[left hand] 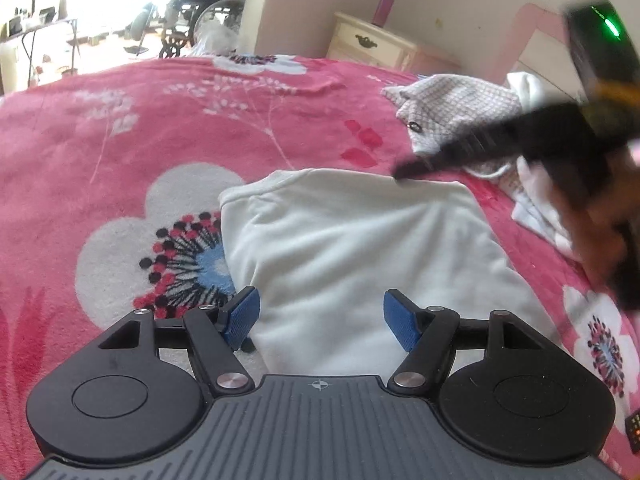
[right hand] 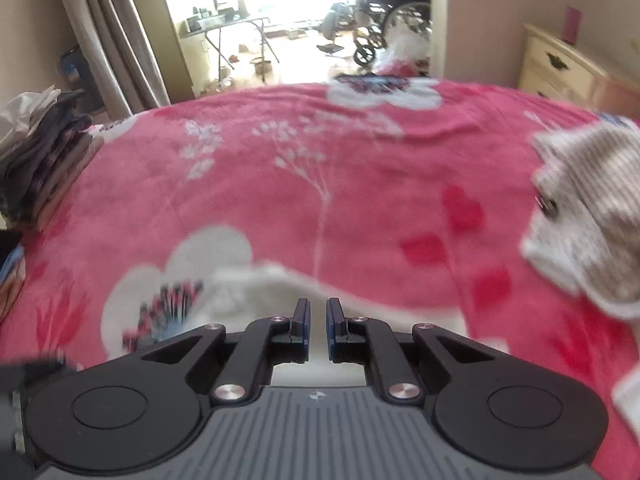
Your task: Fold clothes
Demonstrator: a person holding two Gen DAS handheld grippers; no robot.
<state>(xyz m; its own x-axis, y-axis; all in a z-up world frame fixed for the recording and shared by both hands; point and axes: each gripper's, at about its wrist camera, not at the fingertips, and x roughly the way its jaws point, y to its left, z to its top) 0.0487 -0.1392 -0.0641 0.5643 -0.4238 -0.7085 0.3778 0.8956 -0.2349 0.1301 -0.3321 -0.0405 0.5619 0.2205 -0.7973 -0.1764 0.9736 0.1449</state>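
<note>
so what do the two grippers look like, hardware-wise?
Both match: the left gripper and right gripper have black linkage arms with silver pivot screws, round black discs either side, and a grey ribbed body bearing a small crosshair mark. Finger pads are blue and textured. Seen from the left camera, the right unit carries a black box with a green light.

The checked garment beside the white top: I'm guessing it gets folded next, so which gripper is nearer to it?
Right. The right gripper sits at the white top's far edge, just short of the checked garment. The left gripper hangs open over the top's near end.
</note>
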